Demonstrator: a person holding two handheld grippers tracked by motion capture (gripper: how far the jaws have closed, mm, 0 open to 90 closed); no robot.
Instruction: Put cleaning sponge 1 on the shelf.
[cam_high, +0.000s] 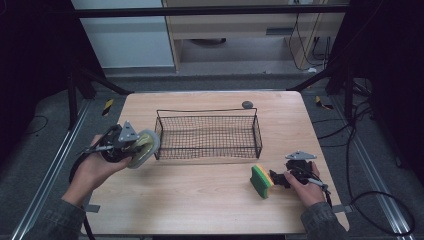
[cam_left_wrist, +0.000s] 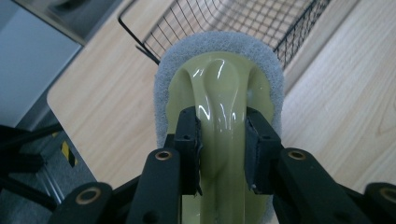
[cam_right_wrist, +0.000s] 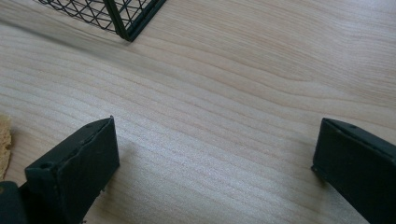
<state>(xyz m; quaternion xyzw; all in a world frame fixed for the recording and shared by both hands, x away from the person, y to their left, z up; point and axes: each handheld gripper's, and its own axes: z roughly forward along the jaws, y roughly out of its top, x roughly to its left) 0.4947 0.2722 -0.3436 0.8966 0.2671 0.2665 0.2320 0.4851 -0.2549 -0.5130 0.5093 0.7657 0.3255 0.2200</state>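
Scrubber (cam_left_wrist: 218, 70) pinched by left gripper (cam_left_wrist: 223, 135) beside basket (cam_high: 208, 134); right gripper (cam_right_wrist: 212, 154) spread wide.

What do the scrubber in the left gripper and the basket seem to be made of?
Scrubber: the handle looks like glossy pale-green plastic, since it shows bright highlights; the rim is a matte grey pad, probably abrasive fibre. Basket: thin black wire mesh, likely coated metal.

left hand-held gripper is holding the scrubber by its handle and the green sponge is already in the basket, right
Not quite. The left hand-held gripper does clamp the scrubber by its handle, but the high view shows the sponge lying on the table in front of the basket, beside the right hand-held gripper.
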